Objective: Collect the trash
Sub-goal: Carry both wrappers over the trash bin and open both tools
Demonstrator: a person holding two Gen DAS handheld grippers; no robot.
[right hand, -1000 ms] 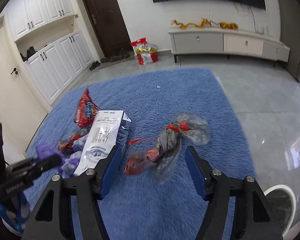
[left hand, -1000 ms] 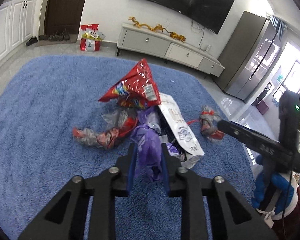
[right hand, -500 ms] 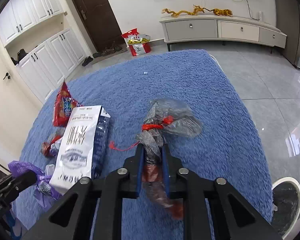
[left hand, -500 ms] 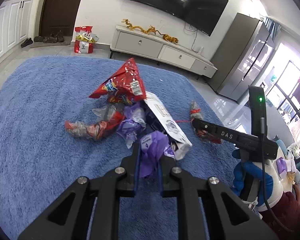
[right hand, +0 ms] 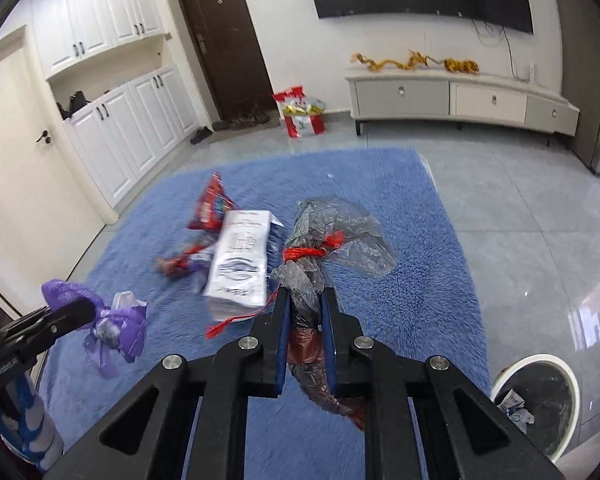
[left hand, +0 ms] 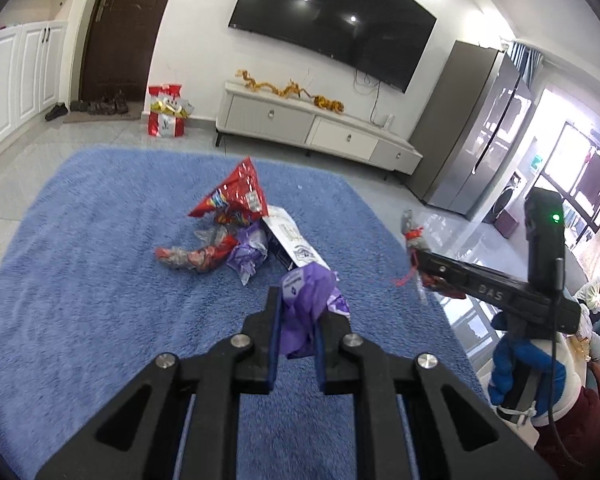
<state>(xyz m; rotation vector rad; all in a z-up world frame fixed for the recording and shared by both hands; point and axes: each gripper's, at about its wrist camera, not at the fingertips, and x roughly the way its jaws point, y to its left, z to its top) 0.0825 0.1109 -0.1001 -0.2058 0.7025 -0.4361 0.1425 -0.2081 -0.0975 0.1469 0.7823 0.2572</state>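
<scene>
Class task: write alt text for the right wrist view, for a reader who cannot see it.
The right gripper is shut on a clear plastic bag tied with red string, above a blue rug. A white carton lies on the rug, and a trash bin stands at lower right.

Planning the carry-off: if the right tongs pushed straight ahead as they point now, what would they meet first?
Probably the blue rug. The right tongs, shut on the clear plastic bag, aim just right of the white carton; depth is unclear.
</scene>
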